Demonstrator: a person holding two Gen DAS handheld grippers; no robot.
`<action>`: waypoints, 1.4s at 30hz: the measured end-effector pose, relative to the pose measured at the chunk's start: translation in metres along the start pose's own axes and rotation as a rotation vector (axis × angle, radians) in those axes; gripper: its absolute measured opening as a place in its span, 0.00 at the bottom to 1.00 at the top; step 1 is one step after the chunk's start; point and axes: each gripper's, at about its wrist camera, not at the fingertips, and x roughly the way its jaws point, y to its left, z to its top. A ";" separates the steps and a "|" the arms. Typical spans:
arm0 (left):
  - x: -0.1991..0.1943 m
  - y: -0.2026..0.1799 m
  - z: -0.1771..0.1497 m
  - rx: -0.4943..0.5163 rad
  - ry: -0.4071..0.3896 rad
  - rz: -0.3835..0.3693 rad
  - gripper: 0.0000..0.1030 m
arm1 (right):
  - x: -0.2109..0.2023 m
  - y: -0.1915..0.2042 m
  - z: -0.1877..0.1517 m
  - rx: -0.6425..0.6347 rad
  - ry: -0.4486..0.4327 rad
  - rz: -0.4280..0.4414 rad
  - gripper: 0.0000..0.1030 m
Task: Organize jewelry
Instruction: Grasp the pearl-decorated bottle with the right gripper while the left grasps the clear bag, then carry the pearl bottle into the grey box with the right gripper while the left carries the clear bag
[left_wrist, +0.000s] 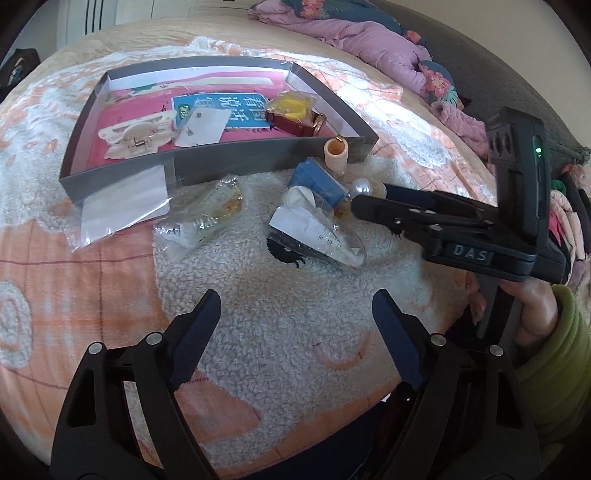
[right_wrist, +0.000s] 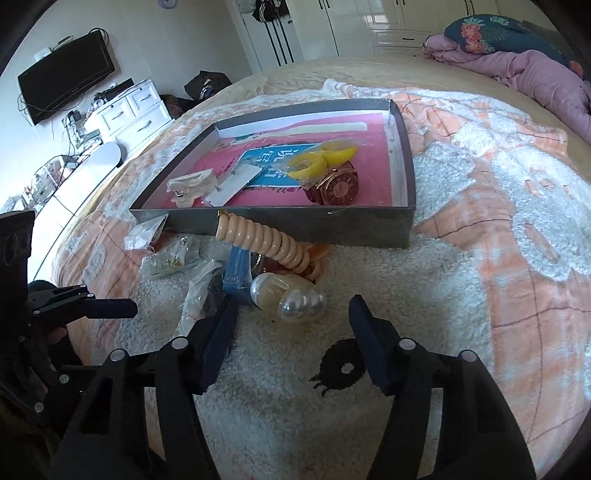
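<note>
A grey tray (left_wrist: 221, 168) (right_wrist: 295, 225) lies on the fleece blanket. It holds a cream hair claw (left_wrist: 136, 136) (right_wrist: 190, 186), an earring card (left_wrist: 201, 127), a bagged yellow piece (right_wrist: 321, 160) and a red watch (right_wrist: 338, 186). In front of it lie a peach coil hair tie (left_wrist: 336, 153) (right_wrist: 266, 240), a blue box (left_wrist: 317, 181), small jewelry bags (left_wrist: 210, 210) (right_wrist: 170, 260) and a pearl hair clip (left_wrist: 360, 188) (right_wrist: 295, 301). My right gripper (right_wrist: 291, 301) (left_wrist: 369, 197) is open with the pearl clip between its fingertips, pads clear of it. My left gripper (left_wrist: 295, 299) is open over bare fleece, short of the pile.
A crumpled bag with white paper (left_wrist: 317, 229) lies beside the clip. A flat clear bag (left_wrist: 122, 203) leans on the tray front. Rumpled pink bedding (right_wrist: 535, 77) fills the far right of the bed. A TV (right_wrist: 66, 74) and white drawers (right_wrist: 129, 110) stand beyond the bed's left edge.
</note>
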 end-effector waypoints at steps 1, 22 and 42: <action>0.001 0.000 0.002 -0.006 0.000 -0.004 0.74 | 0.002 0.000 0.000 -0.003 0.005 0.009 0.46; 0.054 -0.024 0.040 -0.010 0.014 0.062 0.42 | -0.033 -0.046 0.009 0.110 -0.123 -0.001 0.43; -0.041 0.019 0.077 -0.059 -0.229 0.086 0.31 | -0.062 -0.034 0.041 0.073 -0.231 0.019 0.43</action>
